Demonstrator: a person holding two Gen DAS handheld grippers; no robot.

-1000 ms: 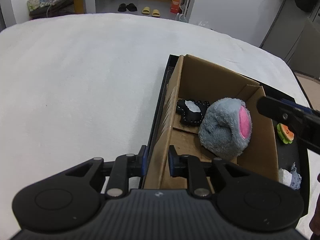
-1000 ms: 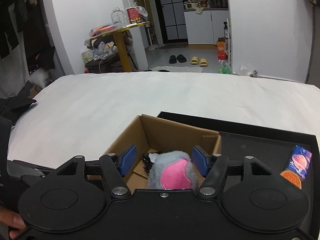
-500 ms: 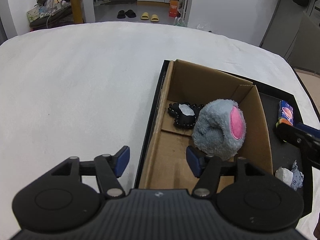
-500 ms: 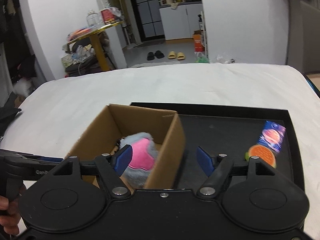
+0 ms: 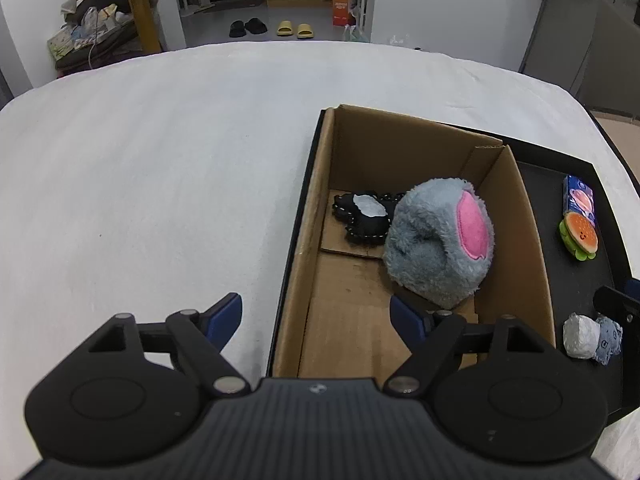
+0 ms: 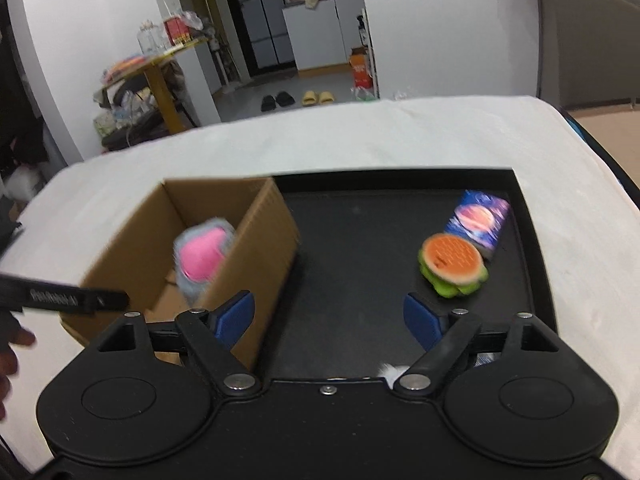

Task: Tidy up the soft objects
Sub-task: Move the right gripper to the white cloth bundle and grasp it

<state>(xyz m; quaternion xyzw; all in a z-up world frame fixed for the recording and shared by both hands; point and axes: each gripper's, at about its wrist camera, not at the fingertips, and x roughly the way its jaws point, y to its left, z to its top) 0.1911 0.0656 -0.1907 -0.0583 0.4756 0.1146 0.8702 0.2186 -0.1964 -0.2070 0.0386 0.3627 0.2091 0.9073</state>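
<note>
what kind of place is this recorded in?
Most likely a lived-in home, not a lab: slippers on the floor by a doorway, kitchen cabinets in the room beyond, and a cluttered yellow side table. The work surface has a white cover.

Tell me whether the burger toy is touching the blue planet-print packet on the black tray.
Touching. The right wrist view shows the burger toy overlapping the blue packet with no tray visible between them; the left wrist view agrees.

Left tongs (image 5: 316, 316) and right tongs (image 6: 330, 318) opening, empty.
</note>
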